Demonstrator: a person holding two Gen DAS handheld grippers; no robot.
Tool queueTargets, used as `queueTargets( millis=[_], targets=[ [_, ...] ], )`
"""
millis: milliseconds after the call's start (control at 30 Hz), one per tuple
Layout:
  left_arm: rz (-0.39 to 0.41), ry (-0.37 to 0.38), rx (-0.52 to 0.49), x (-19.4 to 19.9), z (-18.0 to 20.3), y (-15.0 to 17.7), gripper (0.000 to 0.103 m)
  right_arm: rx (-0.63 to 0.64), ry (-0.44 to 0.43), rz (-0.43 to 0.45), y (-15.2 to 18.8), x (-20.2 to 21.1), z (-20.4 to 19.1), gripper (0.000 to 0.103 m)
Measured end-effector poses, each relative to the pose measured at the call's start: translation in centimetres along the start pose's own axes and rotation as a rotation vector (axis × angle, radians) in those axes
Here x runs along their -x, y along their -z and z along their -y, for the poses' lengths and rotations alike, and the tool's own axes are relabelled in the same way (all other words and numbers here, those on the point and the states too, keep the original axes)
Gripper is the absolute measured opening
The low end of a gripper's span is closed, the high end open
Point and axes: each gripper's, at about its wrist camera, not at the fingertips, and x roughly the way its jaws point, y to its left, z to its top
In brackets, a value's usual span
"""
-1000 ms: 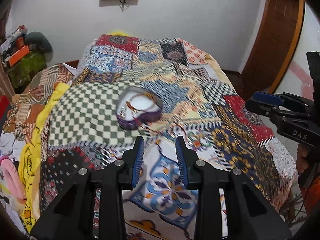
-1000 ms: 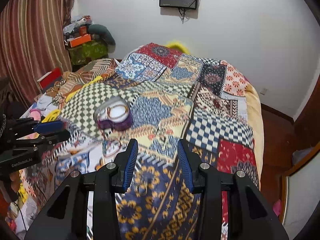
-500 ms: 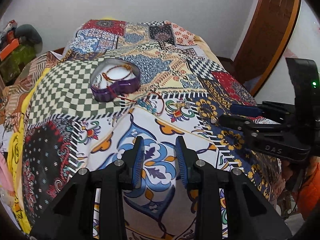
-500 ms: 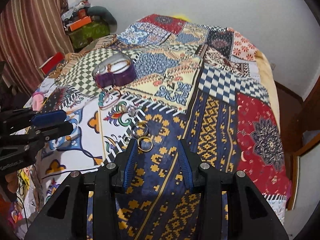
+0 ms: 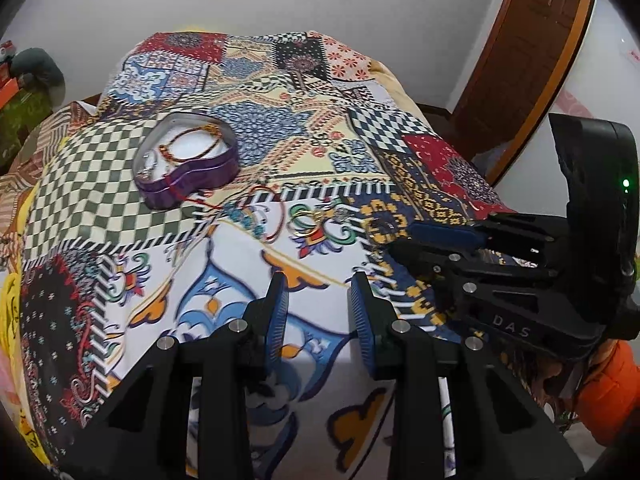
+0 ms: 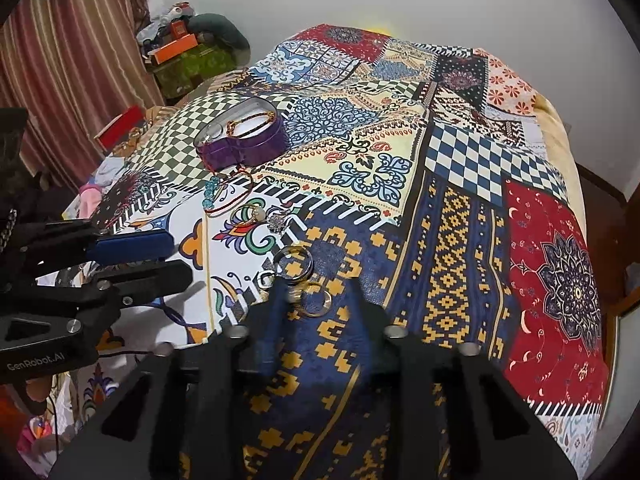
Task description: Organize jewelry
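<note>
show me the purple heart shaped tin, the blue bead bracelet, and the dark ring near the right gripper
Purple heart-shaped metal tin point(image 6: 256, 145): right wrist view, on its purple side wall.
Blue bead bracelet with red cord point(image 6: 209, 193): right wrist view, on the beads.
Dark metal ring point(image 6: 294, 265): right wrist view, on its band's far edge.

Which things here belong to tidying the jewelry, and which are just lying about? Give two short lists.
Belongs to the job:
purple heart-shaped box, open, bracelets inside
red cord bracelet on the bedspread
blue bead string
pearl ring
bangles by the right gripper

Just lying about:
patchwork bedspread
orange box
striped curtain
wooden door
</note>
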Motion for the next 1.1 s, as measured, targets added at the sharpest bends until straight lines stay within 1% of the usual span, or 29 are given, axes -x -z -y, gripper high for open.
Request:
queueTargets(
  millis=[233,333,467,500,567,700,733,833,900,1100],
  targets=[
    [-0.019,0.026,-0.051,-1.3,2.0,-0.9,0.032,-0.036,-0.024,0.023,0.1,0.6,1.1,0.019],
    [-0.019,0.02,-0.077,-1.8,2.8,-1.2,0.032,-0.067,-0.031,0.033,0.3,1.1,2.1,0.019],
    [-0.013,0.001,-0.101,-2.7,3.7,-1.3,0.031,-0.071,-0.016,0.046,0.4,1.6,2.5,0.019],
    [-0.01,-0.004,-0.103,-2.8,3.8,-1.3,0.029,-0.072,-0.018,0.049,0.4,1.8,2.5,0.019],
    [-0.004,-0.011,-0.11,-3.0,3.9,-1.2,0.018,-0.075,-0.02,0.057,0.4,2.1,2.5,0.019],
    [-0.001,-0.004,-0.097,-3.1,3.7,-1.3,0.011,-0.07,-0.013,0.067,0.4,2.4,2.4,0.019],
    [0.0,0.006,-0.092,-3.2,3.6,-1.3,0.008,-0.074,-0.014,0.069,0.4,2.4,2.3,0.019],
    [0.004,0.021,-0.082,-3.1,3.4,-1.3,0.007,-0.081,-0.017,0.072,0.3,2.6,2.2,0.019],
    [0.01,0.024,-0.077,-2.8,3.4,-1.1,0.0,-0.081,-0.014,0.075,0.1,2.7,2.1,0.019],
    [0.027,0.016,-0.046,-1.5,2.4,-0.6,0.0,-0.078,-0.003,0.091,-0.6,3.5,1.5,0.019]
  ],
)
